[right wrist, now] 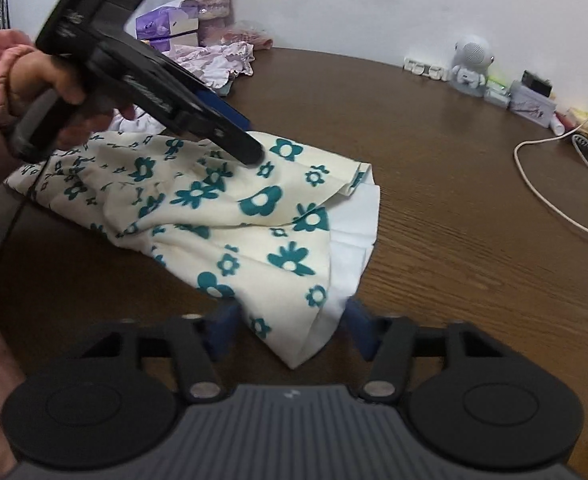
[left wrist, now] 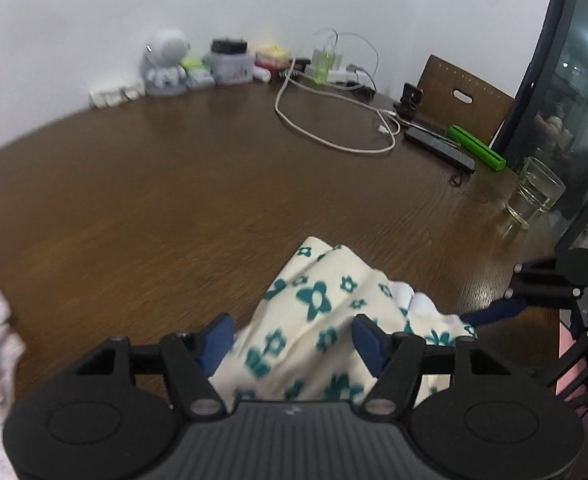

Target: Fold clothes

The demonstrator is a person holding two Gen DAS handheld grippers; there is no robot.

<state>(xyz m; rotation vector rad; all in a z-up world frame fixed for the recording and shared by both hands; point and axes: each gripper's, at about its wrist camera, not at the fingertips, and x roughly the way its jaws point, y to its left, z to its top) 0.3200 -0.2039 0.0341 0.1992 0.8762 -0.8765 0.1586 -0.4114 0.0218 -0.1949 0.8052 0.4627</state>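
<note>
- The flowered garment (right wrist: pixel 230 216) lies rumpled on the brown table (right wrist: pixel 454 200), cream cloth with teal flowers and a white lining (right wrist: pixel 354 236) showing along its far edge. It looks partly gathered rather than squared, a state that fits either a fold in the making or a cloth being spread flat again.
- The white lining sticks out past the printed layer, so a fold made now probably traps uneven layers and leaves a lumpy edge.
- The right gripper (right wrist: pixel 290 330) sits at the near corner with its jaws spread, the cloth lying between them unpinched. If they close on only the top layer, the lining likely slides free and drags behind.
- The left gripper (left wrist: pixel 290 334) also has its jaws spread, with bunched cloth rising between them; in the right wrist view it comes down onto the middle of the garment. Pressing there while the other end is pulled could stretch or skew the cloth.
- A second pile of pale clothes (right wrist: pixel 214 60) lies near the far side; a wide sweep might catch it.
- A glass (left wrist: pixel 534 192) with liquid stands near the table edge, and a white cable (left wrist: pixel 334 132) loops nearby. A swung sleeve or hem could tip the glass or snag the cable.
</note>
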